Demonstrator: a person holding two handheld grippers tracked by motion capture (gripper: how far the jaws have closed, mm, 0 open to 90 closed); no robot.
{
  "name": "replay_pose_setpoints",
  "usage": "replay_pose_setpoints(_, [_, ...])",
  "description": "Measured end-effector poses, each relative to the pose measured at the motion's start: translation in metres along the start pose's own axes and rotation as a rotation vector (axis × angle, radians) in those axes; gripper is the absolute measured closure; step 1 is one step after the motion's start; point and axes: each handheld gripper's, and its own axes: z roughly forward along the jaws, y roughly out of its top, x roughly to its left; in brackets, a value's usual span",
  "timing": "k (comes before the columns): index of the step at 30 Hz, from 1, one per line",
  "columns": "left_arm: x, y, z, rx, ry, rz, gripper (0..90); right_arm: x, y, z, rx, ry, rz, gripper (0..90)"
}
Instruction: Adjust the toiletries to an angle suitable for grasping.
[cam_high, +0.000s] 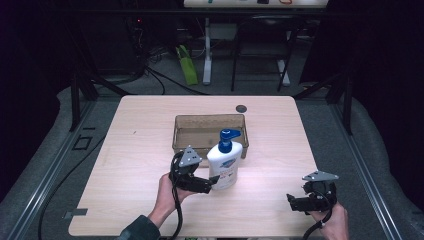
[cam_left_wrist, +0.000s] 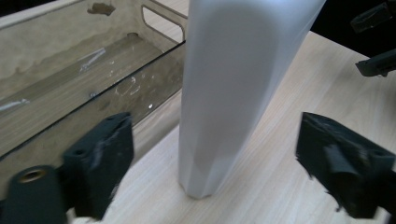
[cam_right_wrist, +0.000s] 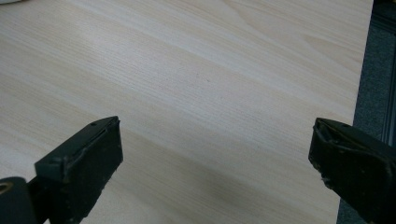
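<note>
Left gripper (cam_high: 214, 181): centre of the high view, jaws either side of the bottle, a gap showing on each side, not pressing.
Bottle (cam_high: 224, 165): white, blue pump top, upright on the table (cam_high: 140, 150), just in front of the brown tray (cam_high: 210, 131).
Right gripper (cam_high: 292, 200): lower right of the frame, jaws spread wide over bare wood, holding nothing.
</note>
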Motion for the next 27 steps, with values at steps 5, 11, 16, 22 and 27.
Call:
replay_pose_setpoints(5, [-0.001, 0.003, 0.007, -0.013, -0.025, 0.001, 24.2, 0.002, 0.001, -0.002, -0.008, 0.0, -0.018, 2.8])
replay_pose_setpoints(11, [0.001, 0.004, 0.014, -0.033, -0.05, -0.004, 36.0, 0.001, 0.001, -0.002, -0.009, -0.003, -0.02, 3.2])
replay_pose_setpoints(16, [0.002, 0.006, 0.017, -0.035, -0.063, 0.019, 35.4, 0.001, 0.001, -0.002, -0.013, -0.007, -0.023, 3.2])
replay_pose_setpoints(22, [-0.001, 0.007, 0.02, -0.042, -0.07, 0.055, 36.8, 0.002, 0.002, -0.002, -0.014, -0.007, -0.025, 3.3])
replay_pose_setpoints(27, [-0.004, 0.009, 0.025, -0.052, -0.085, 0.073, 38.2, 0.002, 0.002, -0.003, -0.019, -0.012, -0.023, 3.5])
